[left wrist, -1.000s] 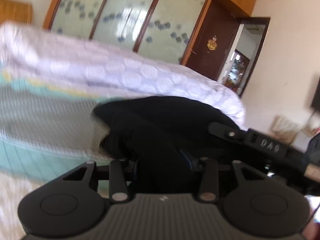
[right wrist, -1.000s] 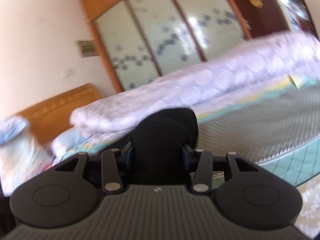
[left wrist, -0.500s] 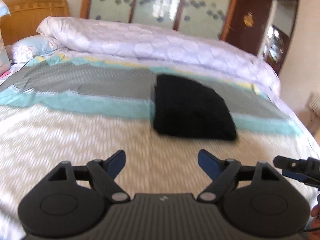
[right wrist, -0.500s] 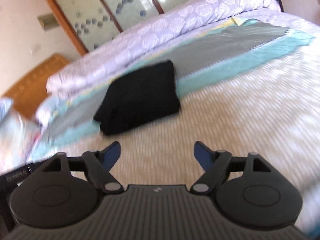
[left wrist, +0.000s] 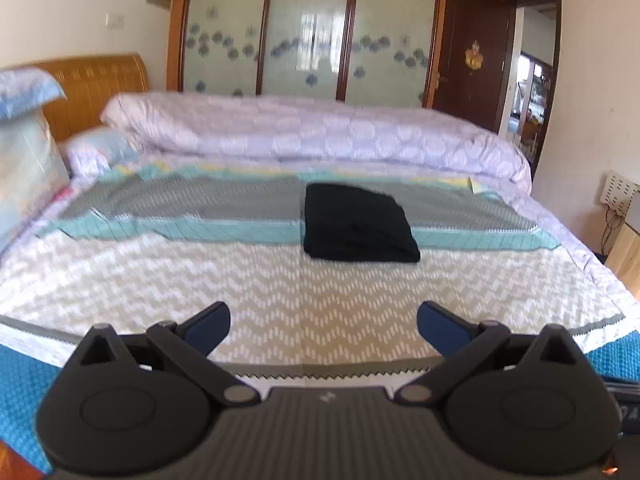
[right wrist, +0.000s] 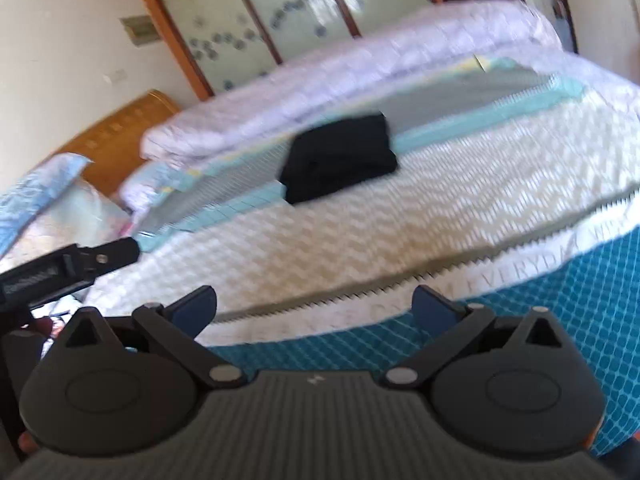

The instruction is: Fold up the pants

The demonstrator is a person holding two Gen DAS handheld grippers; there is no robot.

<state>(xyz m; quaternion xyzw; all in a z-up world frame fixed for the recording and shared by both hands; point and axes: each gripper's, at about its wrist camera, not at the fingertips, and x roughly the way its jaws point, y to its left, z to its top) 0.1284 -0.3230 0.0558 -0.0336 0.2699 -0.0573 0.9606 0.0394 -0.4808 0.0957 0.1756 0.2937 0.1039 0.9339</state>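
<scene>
Both hand-held grippers, left point(left wrist: 323, 326) and right point(right wrist: 314, 304), have pulled back from the bed point(left wrist: 280, 292) with jaws spread, empty. Folded black pants point(left wrist: 356, 224) lie at 12 o'clock, well apart. A careless sweep could snag and unfold them.

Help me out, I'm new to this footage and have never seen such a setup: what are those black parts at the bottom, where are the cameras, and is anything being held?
No robot here: a person carries a hand-held gripper in each hand, with a camera looking forward along its two fingers. One picture is from the left hand-held gripper, the other from the right hand-held gripper. Both stand open and hold nothing. On the bed lie folded black pants, apart from both grippers, with a rolled pale quilt behind them.
</scene>
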